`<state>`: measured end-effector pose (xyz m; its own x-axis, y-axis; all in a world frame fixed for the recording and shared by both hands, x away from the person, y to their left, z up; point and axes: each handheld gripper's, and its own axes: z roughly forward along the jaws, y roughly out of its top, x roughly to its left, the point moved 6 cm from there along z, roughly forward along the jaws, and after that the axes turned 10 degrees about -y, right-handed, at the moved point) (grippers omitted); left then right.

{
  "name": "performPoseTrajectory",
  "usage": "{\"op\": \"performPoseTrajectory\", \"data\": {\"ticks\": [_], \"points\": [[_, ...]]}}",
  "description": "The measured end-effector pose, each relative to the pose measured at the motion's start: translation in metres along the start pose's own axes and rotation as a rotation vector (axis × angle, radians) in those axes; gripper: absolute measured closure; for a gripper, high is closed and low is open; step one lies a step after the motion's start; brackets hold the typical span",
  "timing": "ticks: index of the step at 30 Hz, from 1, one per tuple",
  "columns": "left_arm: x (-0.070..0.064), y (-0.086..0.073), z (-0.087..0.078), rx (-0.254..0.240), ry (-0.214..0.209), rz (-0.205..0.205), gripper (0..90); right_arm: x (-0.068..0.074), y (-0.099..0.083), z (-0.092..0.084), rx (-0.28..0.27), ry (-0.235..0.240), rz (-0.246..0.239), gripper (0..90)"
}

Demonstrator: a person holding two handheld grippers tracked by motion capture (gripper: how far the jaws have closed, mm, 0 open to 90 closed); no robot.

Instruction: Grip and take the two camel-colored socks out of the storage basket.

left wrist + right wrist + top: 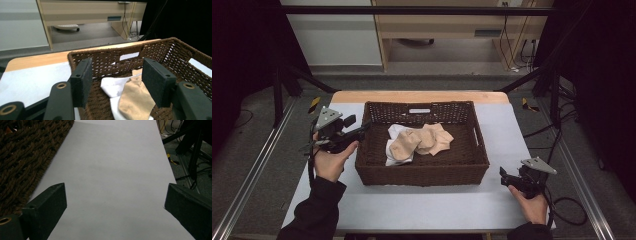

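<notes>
The work surface is a table (422, 205) with a pale grey top and a wooden strip along its far edge, standing in a room with grey flooring, dark curtains at both sides and a light wooden desk (437, 25) behind.

A dark brown wicker basket (422, 172) sits at the middle of the table, a cut-out handle in its far wall. Inside it, toward the centre, lies a heap of cloth: beige socks (422, 140) resting on top of a white cloth (393, 150), the white piece showing at the left and near edge of the heap. In the left gripper view the beige fabric (136, 98) overlaps the white cloth (113, 87) on the basket floor.

The left gripper (362, 131) is held in the person's left hand (331, 162) at the basket's left rim, its tips reaching just over that rim and pointing toward the heap. Its jaws stand fairly wide apart with nothing between them; the cloth lies beyond and below, untouched.

The right gripper (503, 175) rests low in the right hand (532, 205) near the table's front right corner, just beside the basket's near right corner but apart from it. Its jaws stand wide open over bare tabletop (112, 182), with the basket's woven wall (22, 157) at the left of the right gripper view.
</notes>
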<state>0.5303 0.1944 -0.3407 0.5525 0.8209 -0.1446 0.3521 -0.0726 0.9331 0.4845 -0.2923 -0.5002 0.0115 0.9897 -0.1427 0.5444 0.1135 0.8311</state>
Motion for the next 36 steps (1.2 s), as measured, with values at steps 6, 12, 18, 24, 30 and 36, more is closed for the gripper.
{"op": "performPoseTrajectory", "data": {"ticks": [6,12,18,24,30,36], "points": [[-0.011,0.007,0.014,0.001,-0.008,0.020,40.6,-0.001,0.000,0.000,-0.001,-0.002,0.005,4.4],[-0.019,0.012,0.034,0.020,-0.001,0.046,39.6,-0.001,0.000,0.000,-0.001,-0.007,0.005,4.4],[-0.028,0.013,0.056,0.025,-0.005,0.059,38.2,-0.002,0.000,0.000,0.001,-0.010,0.005,4.5],[-0.037,0.014,0.078,0.041,-0.003,0.087,35.5,-0.002,0.000,0.001,0.003,-0.011,0.003,4.6],[-0.043,0.009,0.102,0.053,-0.014,0.087,34.4,-0.002,0.000,0.000,0.000,-0.009,0.013,4.6],[-0.046,-0.008,0.127,0.121,-0.017,0.091,33.2,-0.003,0.000,0.000,0.000,-0.008,0.013,4.6]]}}
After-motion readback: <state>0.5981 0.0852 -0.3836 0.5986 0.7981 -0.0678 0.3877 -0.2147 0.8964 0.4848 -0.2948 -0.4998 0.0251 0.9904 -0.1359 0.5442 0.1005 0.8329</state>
